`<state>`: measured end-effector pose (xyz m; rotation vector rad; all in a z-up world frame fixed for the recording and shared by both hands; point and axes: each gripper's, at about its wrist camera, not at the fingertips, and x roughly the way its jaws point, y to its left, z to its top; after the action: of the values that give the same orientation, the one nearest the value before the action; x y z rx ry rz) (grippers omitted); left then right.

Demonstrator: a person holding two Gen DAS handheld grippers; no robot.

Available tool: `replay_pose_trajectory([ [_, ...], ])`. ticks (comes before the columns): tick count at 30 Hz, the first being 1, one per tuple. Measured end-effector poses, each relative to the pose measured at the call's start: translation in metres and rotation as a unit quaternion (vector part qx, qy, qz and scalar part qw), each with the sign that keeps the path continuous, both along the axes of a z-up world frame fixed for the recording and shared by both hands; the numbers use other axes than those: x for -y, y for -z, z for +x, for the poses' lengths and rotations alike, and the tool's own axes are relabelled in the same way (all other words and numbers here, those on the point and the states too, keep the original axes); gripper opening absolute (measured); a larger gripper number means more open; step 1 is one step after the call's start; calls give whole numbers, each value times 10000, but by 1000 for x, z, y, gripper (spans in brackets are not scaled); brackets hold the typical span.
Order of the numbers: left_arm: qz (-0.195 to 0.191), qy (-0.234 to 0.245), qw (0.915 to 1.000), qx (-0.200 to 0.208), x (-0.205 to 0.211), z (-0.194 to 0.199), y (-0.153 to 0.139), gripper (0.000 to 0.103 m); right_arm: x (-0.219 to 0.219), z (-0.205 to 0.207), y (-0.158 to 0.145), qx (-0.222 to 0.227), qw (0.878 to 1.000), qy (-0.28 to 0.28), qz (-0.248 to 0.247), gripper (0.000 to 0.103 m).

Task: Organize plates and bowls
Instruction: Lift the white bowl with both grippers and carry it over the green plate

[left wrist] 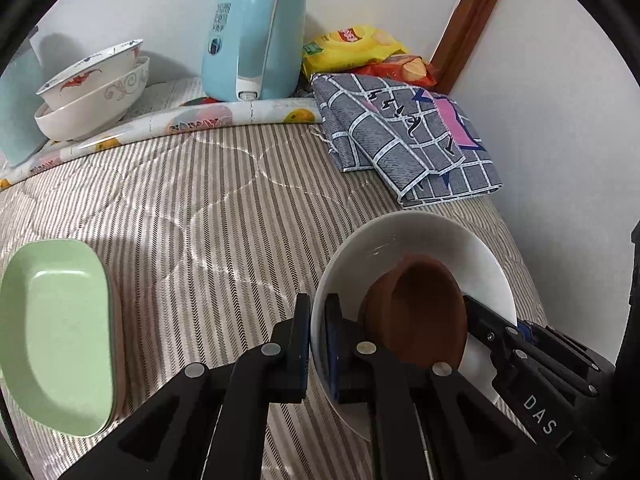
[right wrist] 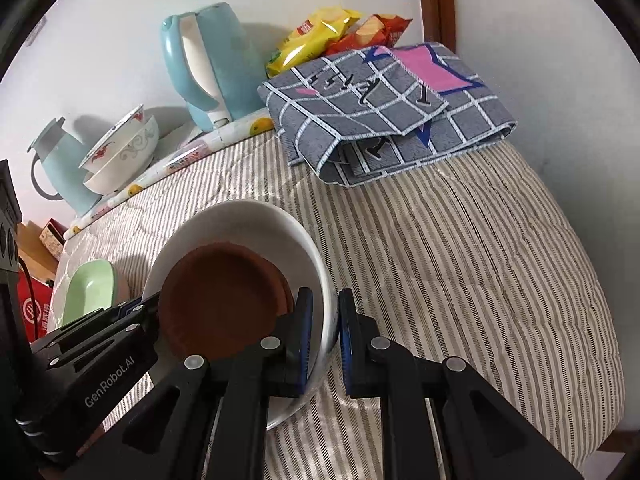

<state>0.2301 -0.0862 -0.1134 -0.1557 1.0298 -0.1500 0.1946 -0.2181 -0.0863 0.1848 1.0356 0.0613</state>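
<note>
On the striped bed [left wrist: 200, 208], two patterned bowls [left wrist: 92, 88] are stacked; the white bowl [left wrist: 400, 240], holding a brown dish [left wrist: 420, 312], is clamped by both grippers [left wrist: 318, 344] [right wrist: 322, 340]; green plates [left wrist: 56, 332] remain apart.

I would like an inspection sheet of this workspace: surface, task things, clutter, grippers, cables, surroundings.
Surface: striped quilted cloth covers the table.
Job's things: brown bowl sits inside the white bowl; green plates stacked at the left; two patterned bowls nested at the back.
Clutter: blue kettle, blue jug, folded checked cloth, snack bags.
Grippers: left gripper and right gripper each straddle the white bowl's rim, on opposite sides; whether the pads press it, I cannot tell.
Cables: nothing seen for certain.
Surroundings: white wall, wooden frame, boxes beside the table.
</note>
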Motion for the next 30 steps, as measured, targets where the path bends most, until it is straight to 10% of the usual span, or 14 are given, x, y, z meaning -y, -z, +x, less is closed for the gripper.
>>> replay_pose_trajectory([
  [30, -34, -158, 9991, 385, -60, -37, -45, 8, -57, -26, -41, 369, 9993, -105, 32, 12],
])
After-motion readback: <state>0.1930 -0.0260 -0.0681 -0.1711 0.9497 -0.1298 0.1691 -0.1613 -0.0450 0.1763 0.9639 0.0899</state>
